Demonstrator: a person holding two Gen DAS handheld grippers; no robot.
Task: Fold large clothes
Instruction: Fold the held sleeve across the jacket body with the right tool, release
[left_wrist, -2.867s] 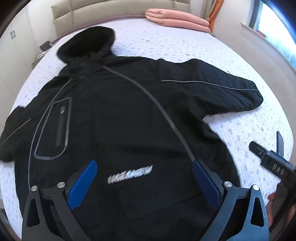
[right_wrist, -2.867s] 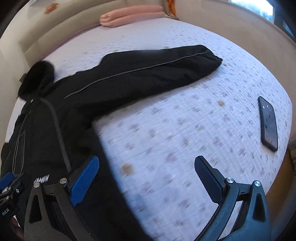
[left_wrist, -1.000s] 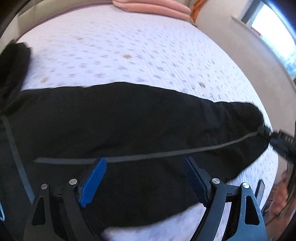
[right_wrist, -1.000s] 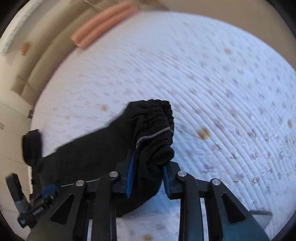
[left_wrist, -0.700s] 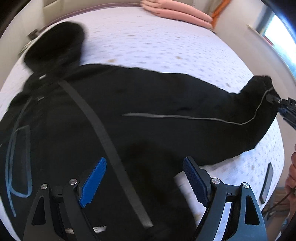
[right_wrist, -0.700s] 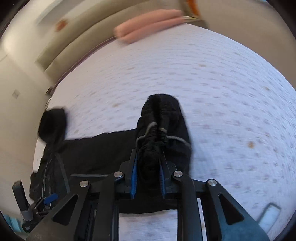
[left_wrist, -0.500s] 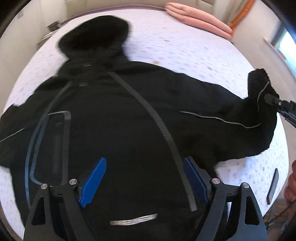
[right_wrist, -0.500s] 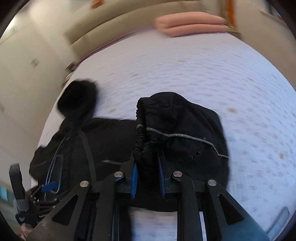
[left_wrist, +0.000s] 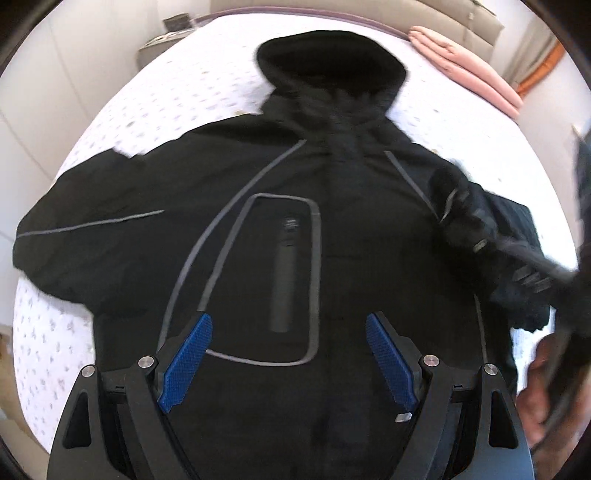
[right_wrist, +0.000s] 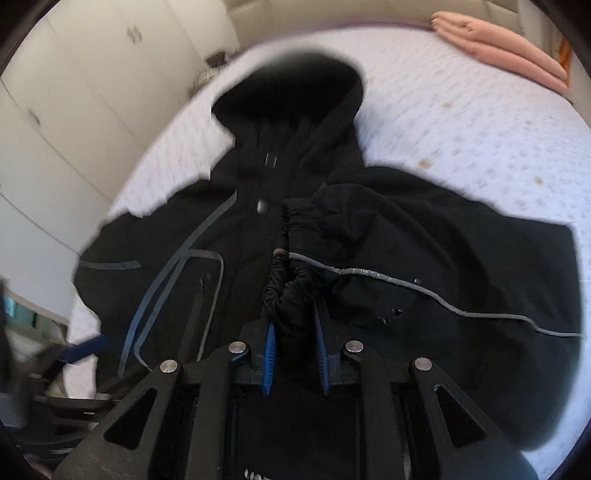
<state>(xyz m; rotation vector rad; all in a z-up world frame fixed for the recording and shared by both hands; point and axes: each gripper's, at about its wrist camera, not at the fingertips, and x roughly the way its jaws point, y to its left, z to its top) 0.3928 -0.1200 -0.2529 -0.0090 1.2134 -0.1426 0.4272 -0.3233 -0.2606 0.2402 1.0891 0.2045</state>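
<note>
A black hooded jacket (left_wrist: 280, 177) lies face up on the bed, hood (left_wrist: 328, 62) at the far end. My left gripper (left_wrist: 288, 325) hovers open above the chest pocket with nothing between its blue pads (left_wrist: 188, 354). My right gripper (right_wrist: 295, 332) is shut on the sleeve cuff (right_wrist: 295, 266), which bunches up between its pads. That sleeve (right_wrist: 443, 266) is folded back over the jacket's body. In the left wrist view the right gripper (left_wrist: 491, 243) shows blurred at the right with the cuff (left_wrist: 458, 199) in it. The other sleeve (left_wrist: 85, 225) lies stretched out to the left.
The bed (left_wrist: 166, 96) has a white dotted cover. A folded pink blanket (left_wrist: 469, 70) lies at its far right corner. White cupboard doors (right_wrist: 74, 96) stand to the left, with a nightstand (left_wrist: 166, 40) beside the headboard. A person's hand (left_wrist: 539, 391) shows at lower right.
The right gripper has carried the sleeve cuff from its stretched-out place in over the jacket's chest. The left gripper has swept from the sleeve across to the chest pocket, staying open.
</note>
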